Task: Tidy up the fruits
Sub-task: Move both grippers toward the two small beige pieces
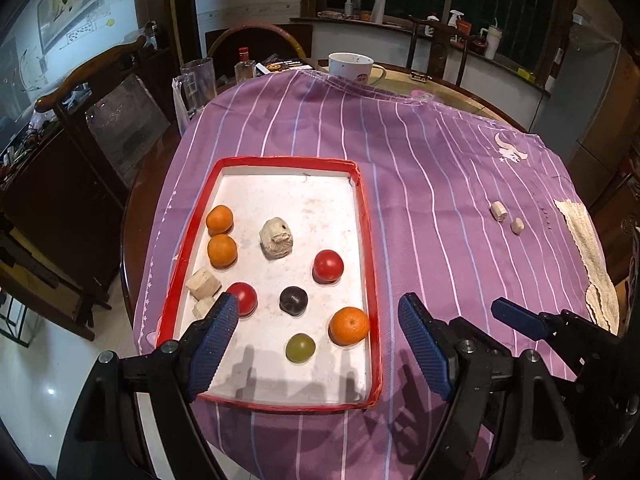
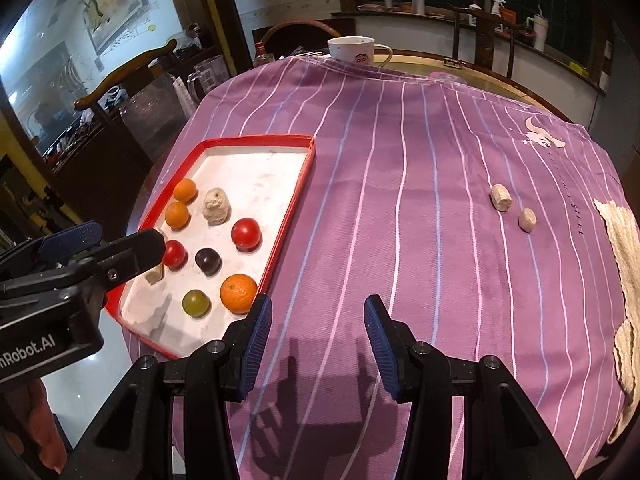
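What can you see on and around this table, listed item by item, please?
Tray: one, red rim, white floor, left on cloth.
Oranges: three, orange, in tray.
Tomatoes: two, red, in tray.
Plum: one, dark, tray middle.
Green fruit: one, near end of tray.
Beige lumps in tray: three, pale.
Beige pieces: two, on cloth at right.
Cloth: purple, striped.
Mug: white, far edge.
Towel: cream, right edge.
Left tongs: open, empty, over tray.
Right tongs: open, empty, over cloth.

Warm overhead indoor light, sharp focus, soft shadows near the lens, strong fisheye bending, dark vignetted corners
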`<action>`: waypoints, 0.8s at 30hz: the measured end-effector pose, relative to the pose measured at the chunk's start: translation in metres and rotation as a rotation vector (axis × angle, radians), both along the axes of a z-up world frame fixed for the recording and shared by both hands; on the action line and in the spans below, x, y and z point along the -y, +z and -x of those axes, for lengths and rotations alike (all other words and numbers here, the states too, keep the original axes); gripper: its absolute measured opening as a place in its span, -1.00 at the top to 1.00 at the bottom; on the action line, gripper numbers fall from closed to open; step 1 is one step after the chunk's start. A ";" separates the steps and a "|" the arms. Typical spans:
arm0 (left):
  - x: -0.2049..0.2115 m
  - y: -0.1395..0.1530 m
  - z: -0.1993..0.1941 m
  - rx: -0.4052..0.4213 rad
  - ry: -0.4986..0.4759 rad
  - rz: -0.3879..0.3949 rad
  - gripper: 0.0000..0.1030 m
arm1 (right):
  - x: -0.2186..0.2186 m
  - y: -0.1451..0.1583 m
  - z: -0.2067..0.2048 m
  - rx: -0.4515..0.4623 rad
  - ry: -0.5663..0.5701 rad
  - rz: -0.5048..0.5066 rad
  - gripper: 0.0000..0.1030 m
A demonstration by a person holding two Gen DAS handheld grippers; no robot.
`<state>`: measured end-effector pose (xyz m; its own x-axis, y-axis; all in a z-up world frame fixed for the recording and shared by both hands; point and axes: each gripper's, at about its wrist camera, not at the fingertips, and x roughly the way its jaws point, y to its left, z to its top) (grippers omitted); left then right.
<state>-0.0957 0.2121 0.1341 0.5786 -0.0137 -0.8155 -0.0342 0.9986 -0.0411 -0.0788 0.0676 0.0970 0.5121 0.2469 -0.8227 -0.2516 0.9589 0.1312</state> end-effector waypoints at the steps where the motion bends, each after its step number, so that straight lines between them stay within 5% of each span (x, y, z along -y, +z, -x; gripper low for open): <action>1: 0.000 0.001 0.000 0.002 0.002 -0.001 -0.58 | 0.001 0.000 0.000 -0.002 -0.002 0.001 -0.02; 24: -0.002 -0.009 -0.005 -0.009 0.010 -0.008 -0.58 | -0.003 -0.012 -0.004 -0.036 -0.006 0.046 -0.02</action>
<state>-0.0908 0.2142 0.1249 0.5713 -0.0013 -0.8207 -0.0445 0.9985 -0.0326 -0.0746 0.0704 0.0847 0.4833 0.2056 -0.8510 -0.2414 0.9657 0.0962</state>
